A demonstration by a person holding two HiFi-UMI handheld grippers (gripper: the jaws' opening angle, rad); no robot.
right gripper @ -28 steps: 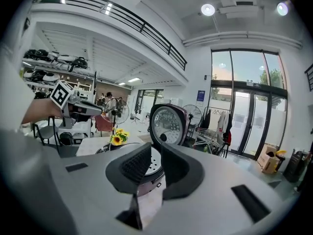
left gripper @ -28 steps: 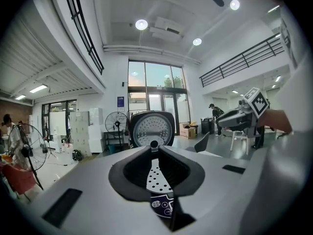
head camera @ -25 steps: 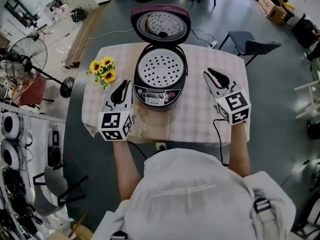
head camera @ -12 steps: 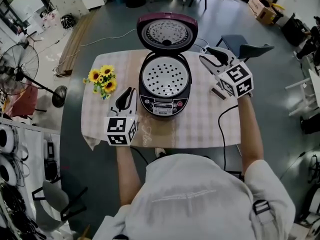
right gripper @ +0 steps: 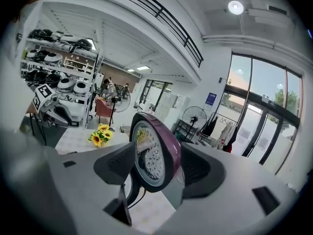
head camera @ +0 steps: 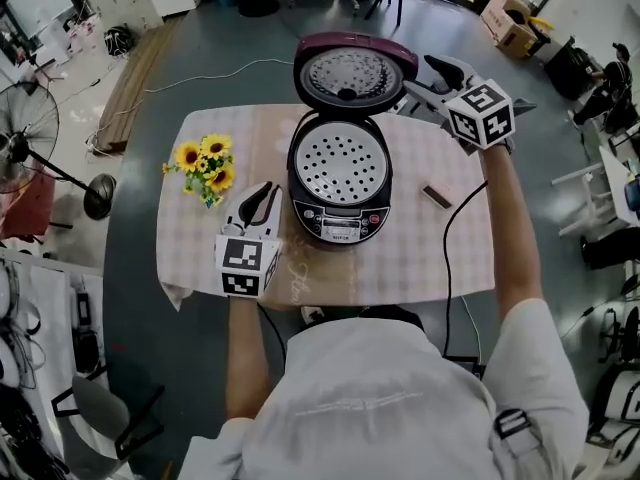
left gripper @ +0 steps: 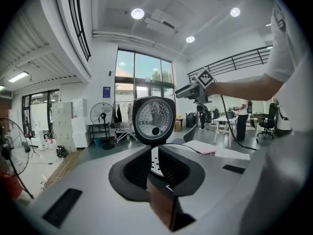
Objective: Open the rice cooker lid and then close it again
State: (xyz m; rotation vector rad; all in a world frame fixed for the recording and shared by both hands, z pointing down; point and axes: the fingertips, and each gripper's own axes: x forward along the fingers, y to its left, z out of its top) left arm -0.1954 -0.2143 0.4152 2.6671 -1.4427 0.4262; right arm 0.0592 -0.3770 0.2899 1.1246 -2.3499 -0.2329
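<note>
The head view looks from above the person steeply down on the whole surface [head camera: 430,253], from some way off. The left gripper view rides on the left hand-held gripper [head camera: 265,194], low near the front edge, and faces across to the inside of the open lid [left gripper: 154,119]. The right gripper view rides on the right hand-held gripper [head camera: 425,80], close beside the lid, and sees it nearly edge-on, facing the sunflowers [right gripper: 99,136]. All three views share the lid.

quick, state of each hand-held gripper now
Left hand-held gripper: barely apart, empty.
Right hand-held gripper: jaws just opened wide, lid between them, not gripped.
</note>
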